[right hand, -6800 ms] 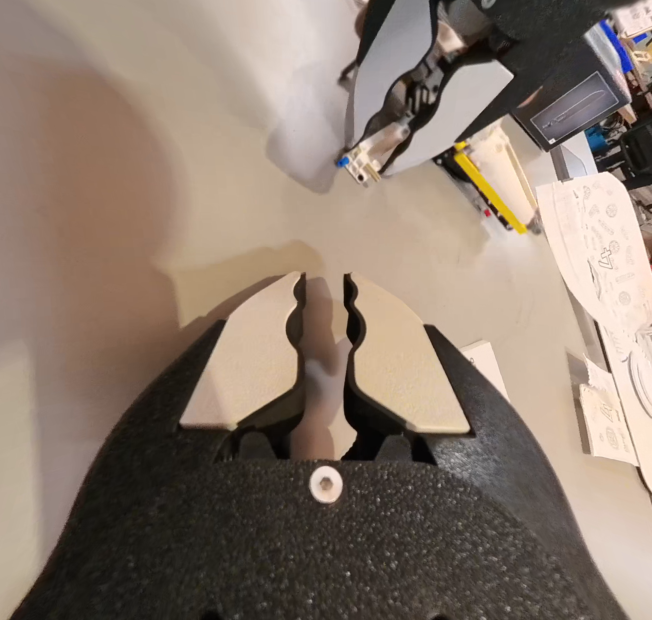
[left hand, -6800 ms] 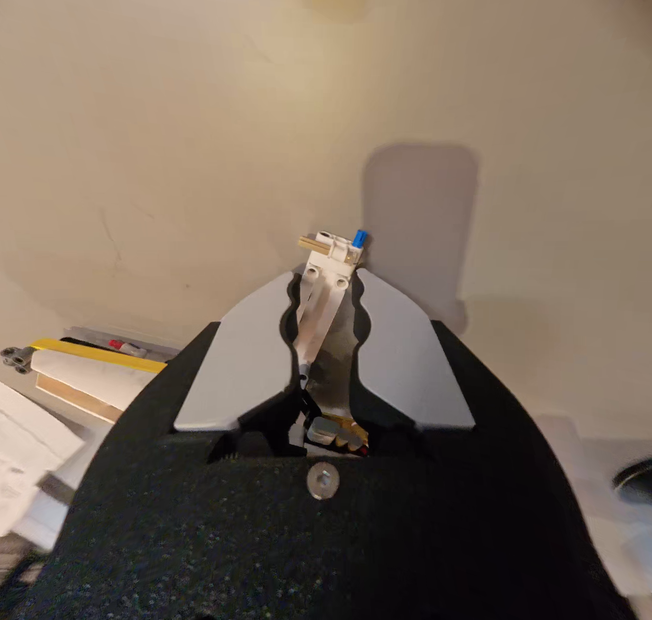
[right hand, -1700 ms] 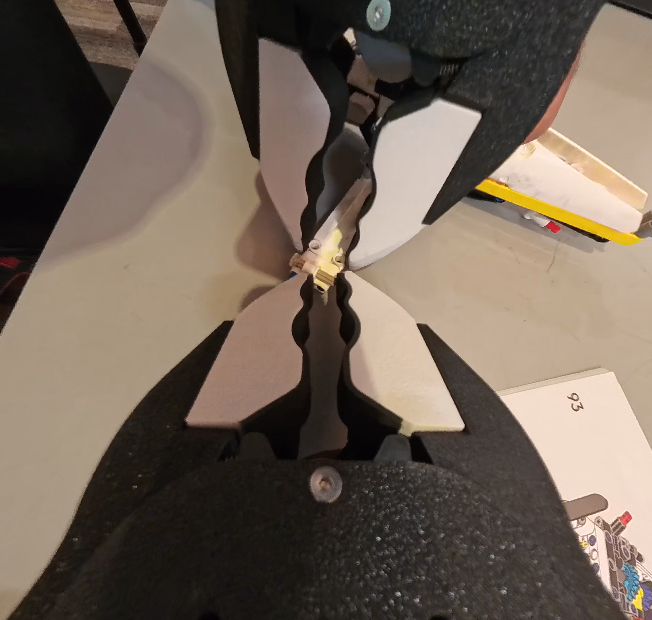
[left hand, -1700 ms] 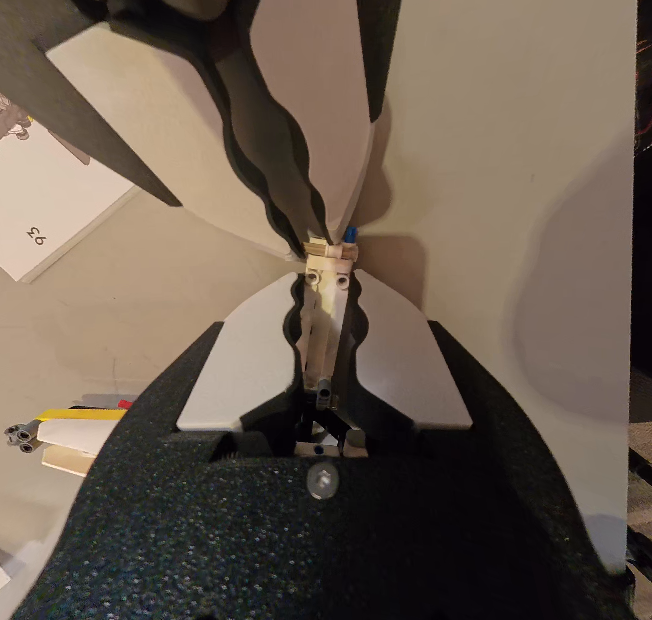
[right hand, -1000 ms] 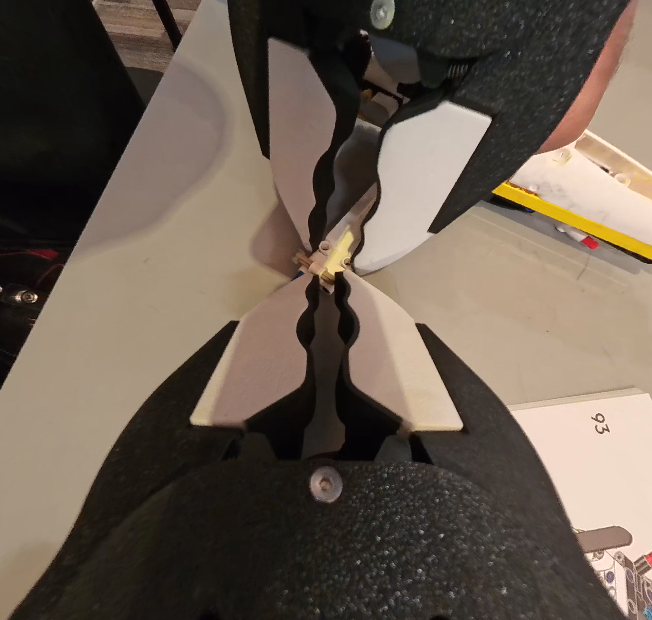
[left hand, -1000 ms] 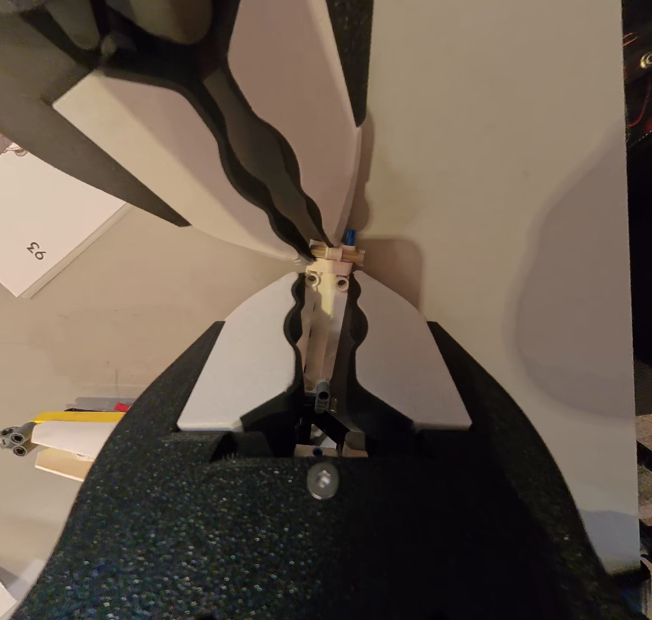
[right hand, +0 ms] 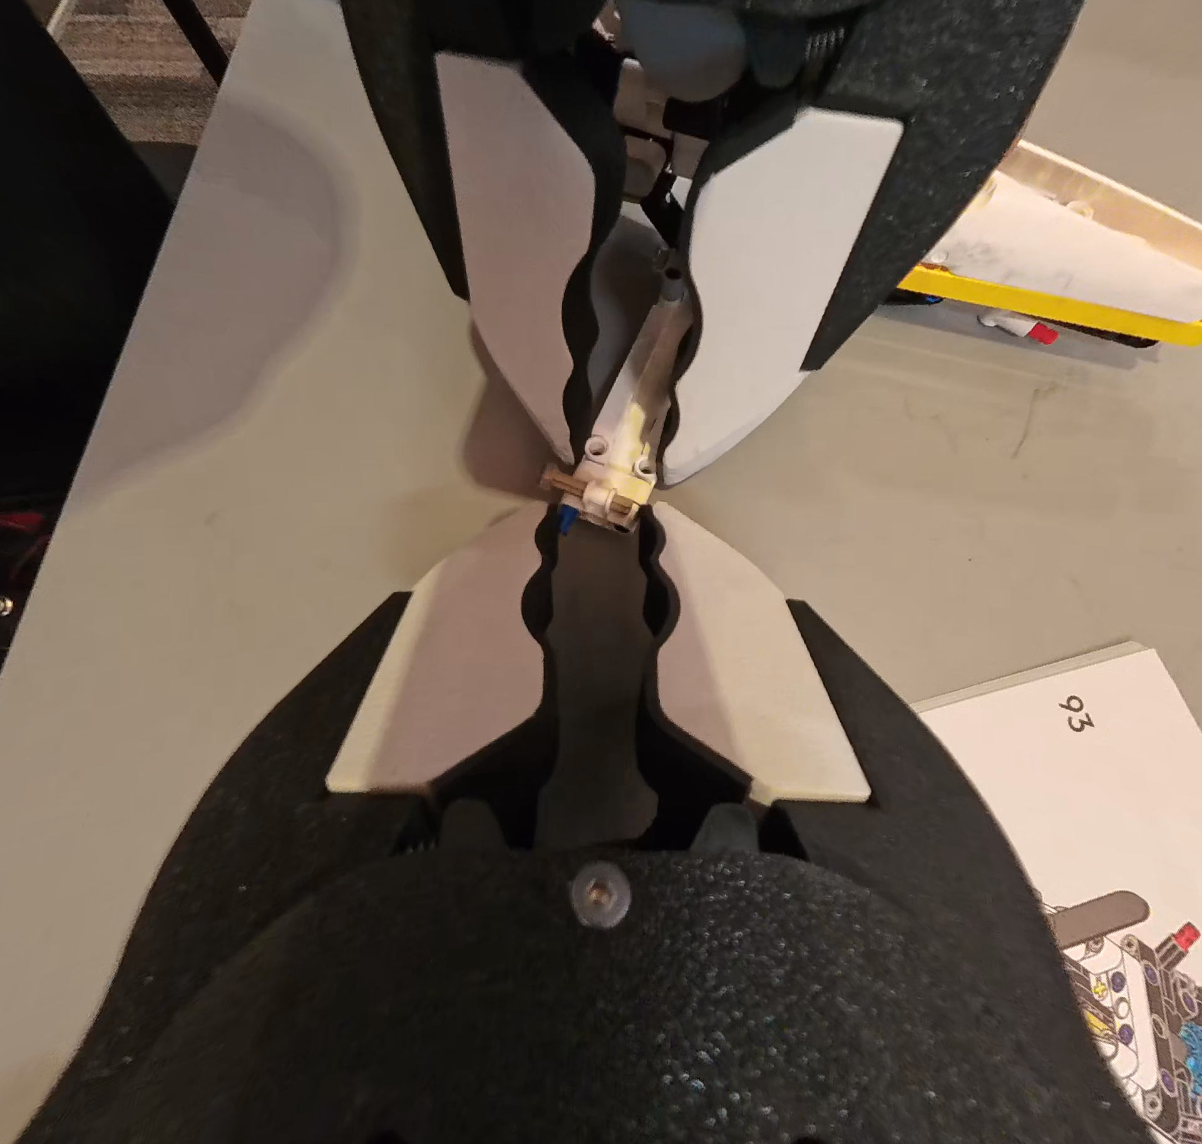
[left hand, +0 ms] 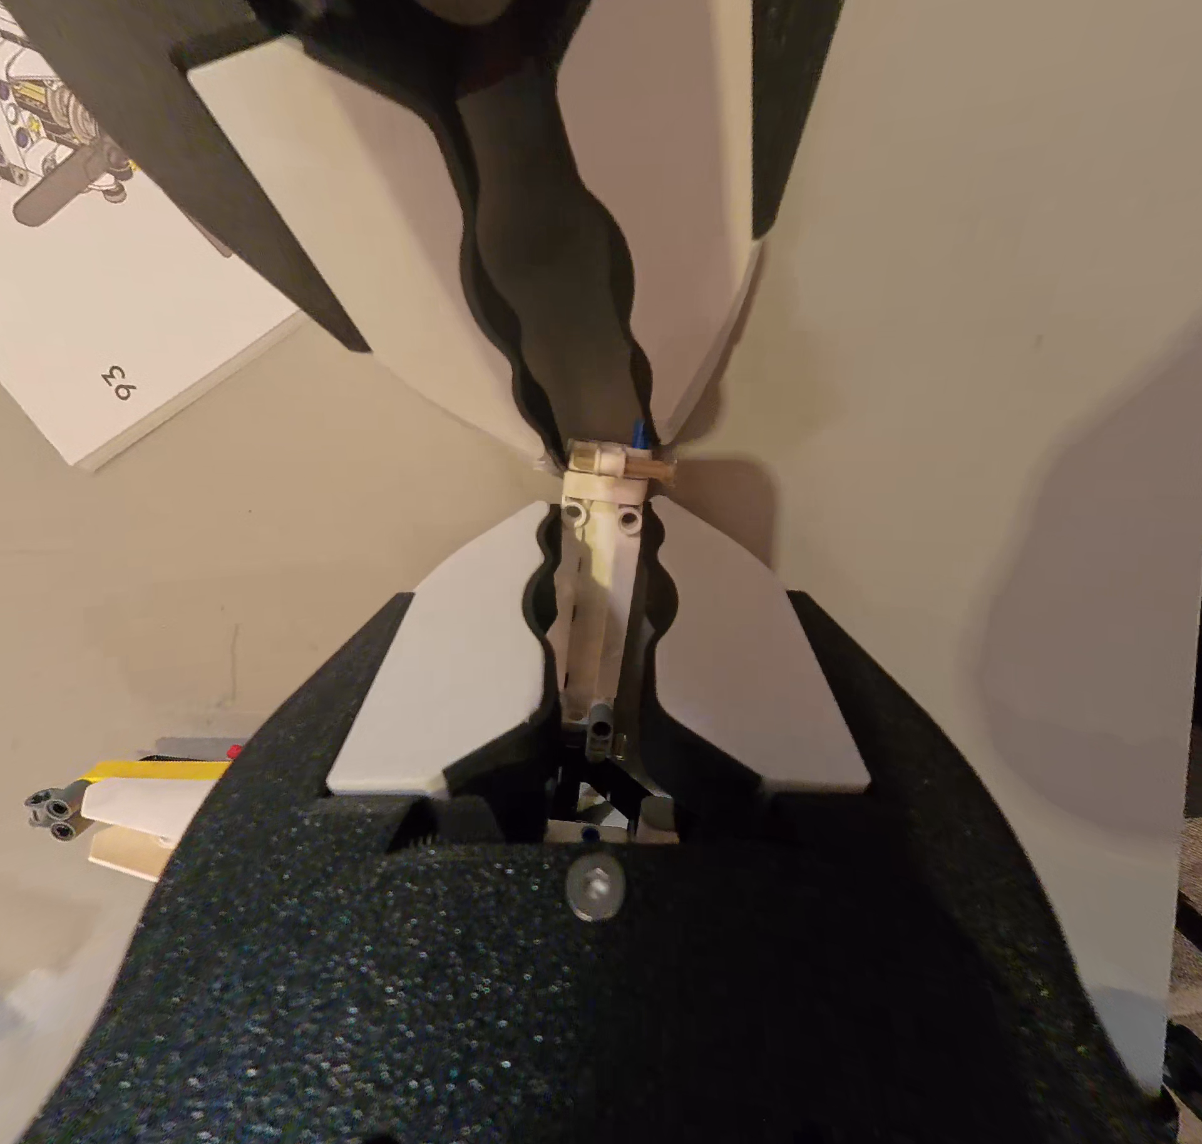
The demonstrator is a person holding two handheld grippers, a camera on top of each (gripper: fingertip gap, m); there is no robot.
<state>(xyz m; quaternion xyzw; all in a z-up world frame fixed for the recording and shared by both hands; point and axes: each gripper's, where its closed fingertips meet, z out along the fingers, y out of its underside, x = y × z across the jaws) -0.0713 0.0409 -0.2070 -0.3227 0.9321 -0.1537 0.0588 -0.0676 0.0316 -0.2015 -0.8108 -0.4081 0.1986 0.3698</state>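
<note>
My left gripper (left hand: 601, 514) is shut on a long white toy-brick beam (left hand: 598, 592) held lengthwise between its fingers. The beam's tip carries a white connector with a tan axle (left hand: 654, 469) sticking out to one side and a small blue pin (left hand: 640, 431). My right gripper (right hand: 601, 517) faces it tip to tip. Its jaws stand apart around that connector end, with the blue pin (right hand: 566, 521) just inside one fingertip. The beam (right hand: 634, 397) and tan axle (right hand: 562, 480) also show in the right wrist view, as does the left gripper (right hand: 621, 462). Both are above the beige table (left hand: 910, 267).
An open instruction booklet (left hand: 130, 299) lies on the table, also in the right wrist view (right hand: 1073, 787). A white and yellow toy-brick model (left hand: 143, 794) sits behind the left gripper, also seen far right (right hand: 1041, 247). The table edge (right hand: 214, 137) drops to dark floor. My left and right fingertips are right by each other.
The right gripper's jaws, closed narrowly on the tan axle at the beam's tip a second ago, have spread apart. The axle now sticks out the other side. The left grip is unchanged.
</note>
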